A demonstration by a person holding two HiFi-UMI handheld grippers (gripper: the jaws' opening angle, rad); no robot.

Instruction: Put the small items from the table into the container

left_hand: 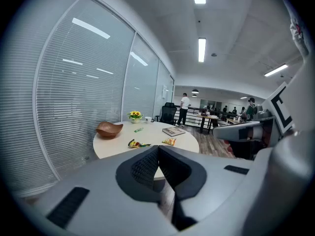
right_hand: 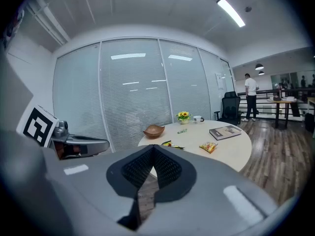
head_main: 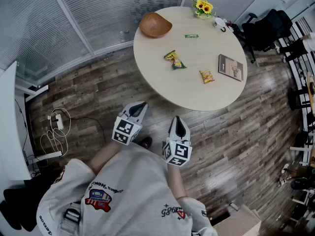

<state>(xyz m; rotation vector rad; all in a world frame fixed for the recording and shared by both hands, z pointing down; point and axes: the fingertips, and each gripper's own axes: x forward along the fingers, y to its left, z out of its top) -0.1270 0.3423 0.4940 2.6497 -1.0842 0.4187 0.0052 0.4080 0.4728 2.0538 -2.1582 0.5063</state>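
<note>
Closest to the person's chest in the head view, the left gripper and the right gripper hang side by side over the wooden floor, short of the near edge of the round table. Each gripper view shows its own jaws pressed together at the tips with nothing between them, so both tongs are closed and empty. Off at nine o'clock from the grippers, a coiled white cable lies on the floor. On the tabletop, reading from its centre, an orange snack packet lies at about five o'clock and a yellow-green snack packet at nine o'clock, well apart from each other. A book sits at three o'clock, just beside the orange packet. Farther on, a small green packet lies at twelve o'clock. The wooden bowl rests at the rim at about ten o'clock, holding nothing. At the far edge stand a pot of sunflowers at one o'clock and a white mug near it. A black office chair stands beyond the table at two o'clock.
</note>
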